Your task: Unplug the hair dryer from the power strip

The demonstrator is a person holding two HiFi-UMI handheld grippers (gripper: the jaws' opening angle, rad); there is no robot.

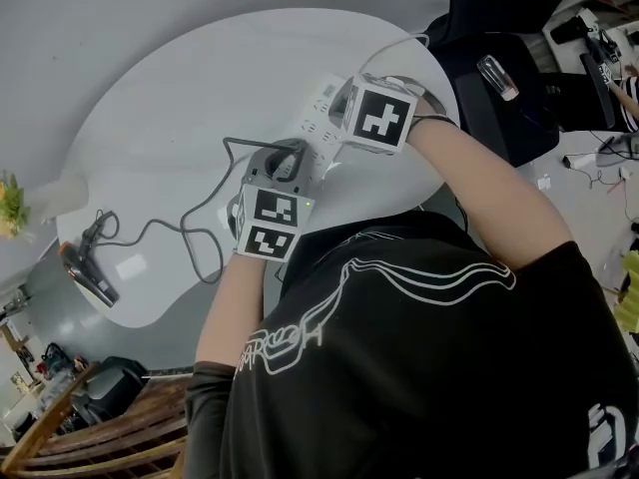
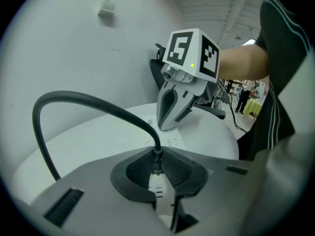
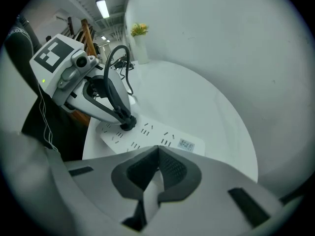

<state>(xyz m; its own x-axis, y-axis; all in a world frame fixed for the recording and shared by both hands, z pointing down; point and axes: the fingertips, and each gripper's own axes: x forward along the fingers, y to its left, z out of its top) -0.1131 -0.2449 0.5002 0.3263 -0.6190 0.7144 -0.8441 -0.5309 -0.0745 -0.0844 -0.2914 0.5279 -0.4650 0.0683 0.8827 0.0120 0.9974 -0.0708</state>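
A white power strip (image 1: 321,108) lies on the round white table (image 1: 170,98). My left gripper (image 2: 156,157) is shut on the hair dryer's black plug (image 3: 127,124), which sits in a socket of the strip (image 3: 157,134). Its black cord (image 2: 74,100) arches up and away, running across the table to the hair dryer (image 1: 88,275) at the far left edge. My right gripper (image 3: 158,150) is shut with nothing between its fingers. In the left gripper view its tips (image 2: 166,124) bear down on the strip (image 2: 170,141), a short way from the plug.
A vase of yellow flowers (image 3: 139,43) stands at the table's far end by the wall. A black chair (image 1: 499,78) is beyond the table's right edge, and a wooden chair (image 1: 100,437) at the lower left. Cables lie on the floor (image 1: 599,158).
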